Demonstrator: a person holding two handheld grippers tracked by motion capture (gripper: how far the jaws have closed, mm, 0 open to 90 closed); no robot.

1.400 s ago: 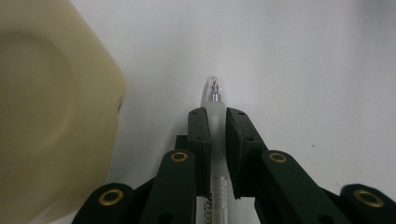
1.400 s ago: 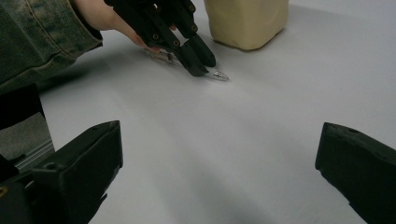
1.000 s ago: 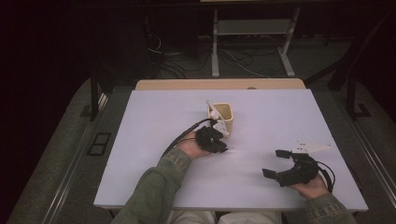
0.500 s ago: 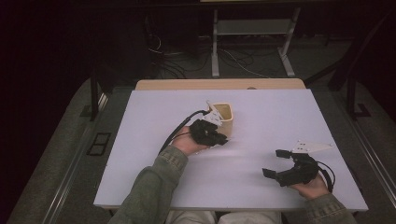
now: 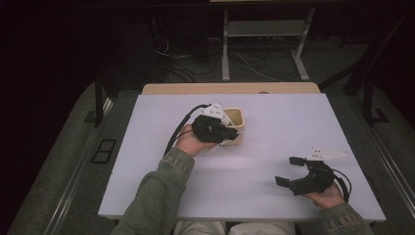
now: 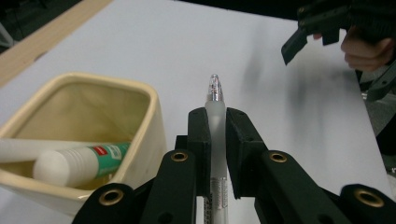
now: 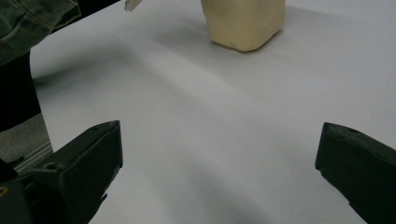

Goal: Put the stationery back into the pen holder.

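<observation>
The left hand-held gripper (image 5: 230,133), black with a grey plate on top, is carried in the left hand (image 5: 188,143) above the middle of the white tabletop (image 5: 274,122). Its forearm, in a green denim sleeve (image 5: 156,196), reaches in from the bottom edge. In the left gripper view its two black jaws are pressed together on a slim frosted pen (image 6: 215,116) that stands up between them. The right hand-held gripper (image 5: 288,171) rests low near the front right, held in the right hand (image 5: 325,196), its jaws spread wide apart with nothing between them.
</observation>
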